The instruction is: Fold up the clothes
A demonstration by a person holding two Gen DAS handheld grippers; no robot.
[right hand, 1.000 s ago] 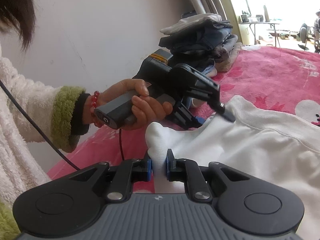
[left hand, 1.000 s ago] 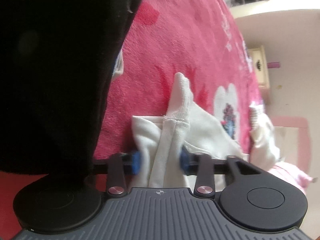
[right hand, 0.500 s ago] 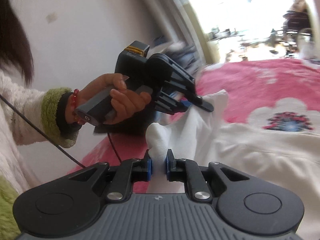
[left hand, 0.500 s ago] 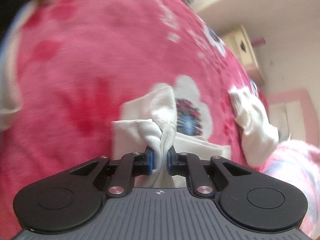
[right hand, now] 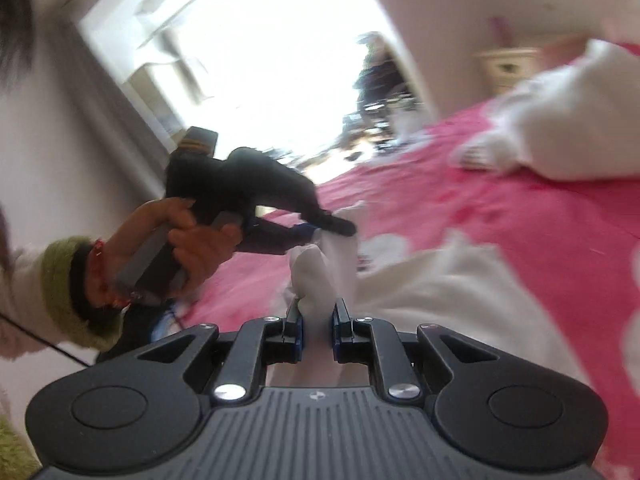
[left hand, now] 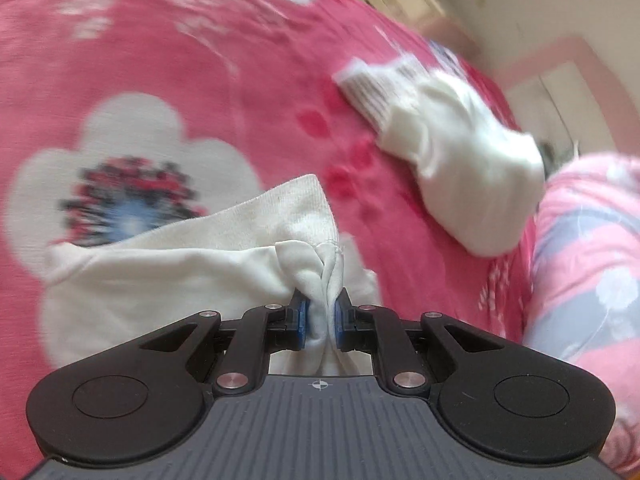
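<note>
The left gripper [left hand: 320, 316] has just squeezed in and now pinches a bunched bit of the white top [left hand: 168, 276]. The right gripper [right hand: 317, 322] pinches another white bit of the same top, and a hand [right hand: 188, 240] holds the left tool close by. The top hangs between them over the pink bed blanket [left hand: 200, 80]. A white sleeve [left hand: 452, 148] lies farther off, beside a pink pillow [left hand: 592, 264]. A second ago a big dark shape filled the left view; now it is gone.
</note>
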